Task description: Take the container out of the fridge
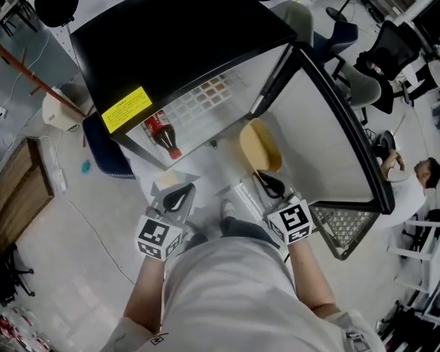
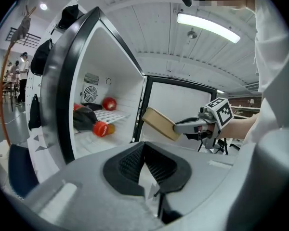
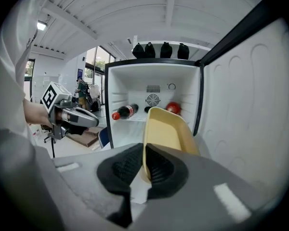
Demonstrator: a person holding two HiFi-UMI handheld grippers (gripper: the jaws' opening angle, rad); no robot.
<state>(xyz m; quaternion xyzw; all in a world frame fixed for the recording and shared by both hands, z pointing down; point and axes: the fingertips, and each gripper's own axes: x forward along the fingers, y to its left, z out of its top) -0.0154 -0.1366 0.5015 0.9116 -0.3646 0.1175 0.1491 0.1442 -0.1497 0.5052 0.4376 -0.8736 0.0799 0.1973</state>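
A shallow yellow container (image 1: 258, 147) hangs in the air in front of the open black fridge (image 1: 176, 28). My right gripper (image 1: 271, 185) is shut on its near rim. In the right gripper view the container (image 3: 169, 129) stands tilted up out of the right gripper (image 3: 143, 165), outside the cabinet. My left gripper (image 1: 179, 195) is lower left of it, pointed at the fridge, shut and empty. The left gripper view shows the left gripper (image 2: 145, 170) with its jaws together, and the container (image 2: 159, 123) held well apart from it.
The fridge door (image 1: 330, 138) stands open at the right. A cola bottle (image 3: 125, 112) and a red round item (image 3: 173, 108) lie on the shelf inside. A wire rack (image 1: 345, 226) lies under the door. A wooden pallet (image 1: 18, 189) and a blue seat (image 1: 103, 152) are left.
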